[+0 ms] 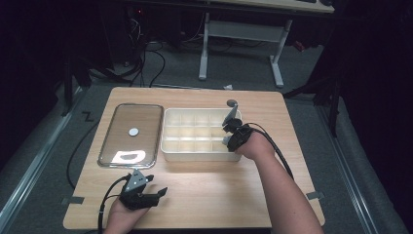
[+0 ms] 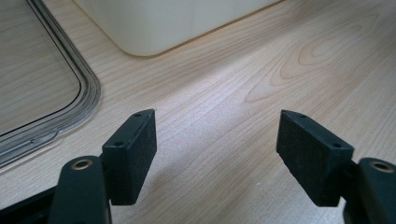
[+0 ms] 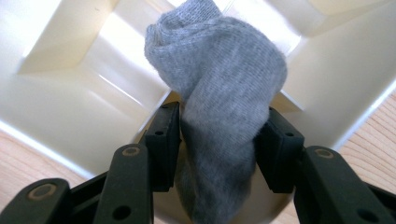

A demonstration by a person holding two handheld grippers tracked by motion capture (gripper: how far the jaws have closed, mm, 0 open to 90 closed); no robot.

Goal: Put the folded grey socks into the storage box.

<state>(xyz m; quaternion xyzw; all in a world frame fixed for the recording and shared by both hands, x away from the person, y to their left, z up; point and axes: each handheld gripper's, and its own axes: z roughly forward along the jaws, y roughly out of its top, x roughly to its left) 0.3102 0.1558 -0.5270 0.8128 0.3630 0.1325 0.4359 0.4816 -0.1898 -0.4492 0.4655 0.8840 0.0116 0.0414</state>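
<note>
A person sat at a wooden table (image 1: 204, 195) with a gripper in each hand. The right gripper (image 3: 217, 140) was over the right end of a cream divided box (image 1: 195, 151), its jaws closed on a bunched grey sock (image 3: 219, 79) held just above a compartment. The left gripper (image 2: 217, 149) rested low near the table's front edge, jaws wide apart and empty. A clear lid (image 1: 131, 134) lay flat just left of the box.
</note>
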